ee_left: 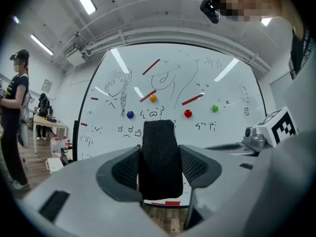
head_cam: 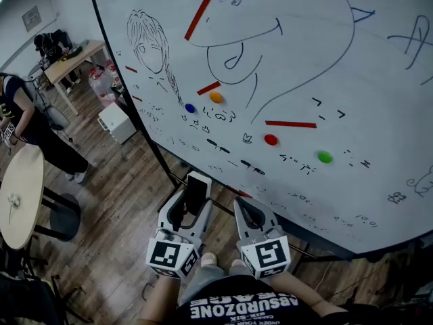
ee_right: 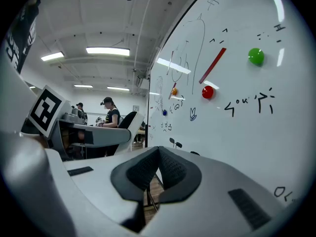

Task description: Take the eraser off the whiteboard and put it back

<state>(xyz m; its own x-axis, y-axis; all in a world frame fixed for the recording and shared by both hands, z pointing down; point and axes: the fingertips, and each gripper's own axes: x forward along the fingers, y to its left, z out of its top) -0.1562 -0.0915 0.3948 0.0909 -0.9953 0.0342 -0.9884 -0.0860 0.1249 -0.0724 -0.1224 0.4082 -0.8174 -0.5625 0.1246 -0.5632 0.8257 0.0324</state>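
A black felt eraser stands upright between the jaws of my left gripper, which is shut on it a short way in front of the whiteboard, not touching it. In the left gripper view the eraser fills the gap between both ribbed pads. My right gripper is beside it on the right, close to the board's lower edge. Its jaws are shut with nothing between them. The whiteboard carries drawings, red strips and coloured round magnets.
On the board sit a blue magnet, an orange one, a red one and a green one. A round table, a person and a white box stand on the wooden floor at left.
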